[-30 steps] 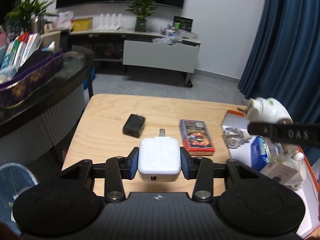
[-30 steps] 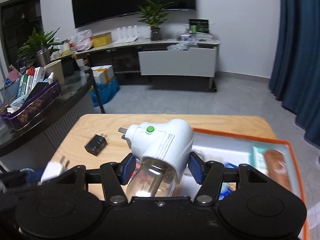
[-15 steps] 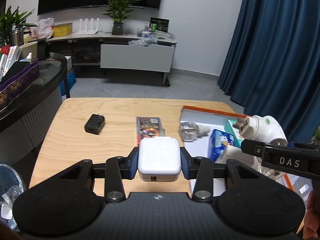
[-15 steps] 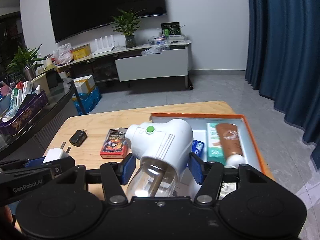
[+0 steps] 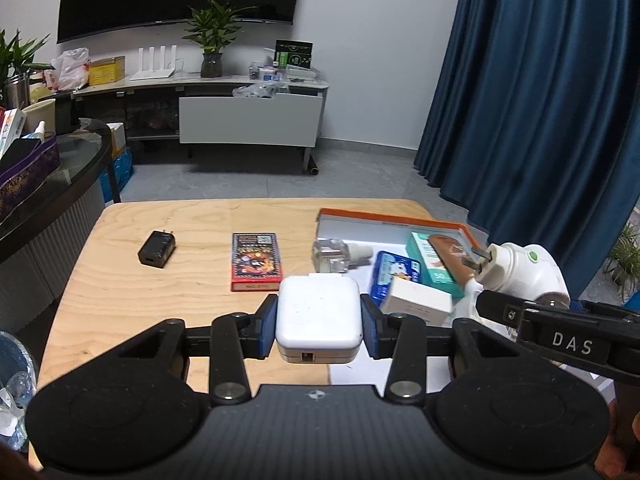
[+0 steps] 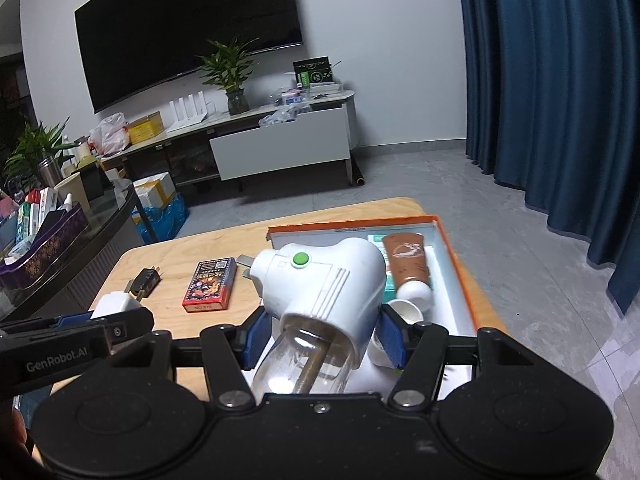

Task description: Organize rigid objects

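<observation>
Left wrist view: the left gripper (image 5: 319,322) clamps a white charger (image 5: 318,320) above the wooden table (image 5: 120,280), near the orange-rimmed tray (image 5: 384,215). A black adapter (image 5: 157,249) and red card box (image 5: 254,261) lie on the table. Right wrist view: the right gripper (image 6: 320,334) grips a white plug-in vaporizer (image 6: 320,284) over the crowded tray (image 6: 460,264). The vaporizer could knock the brown tube (image 6: 406,260) when lowered.

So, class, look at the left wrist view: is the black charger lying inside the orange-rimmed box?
No, the black charger lies on the bare wooden table, left of the red card box and well apart from the orange-rimmed box.
</observation>
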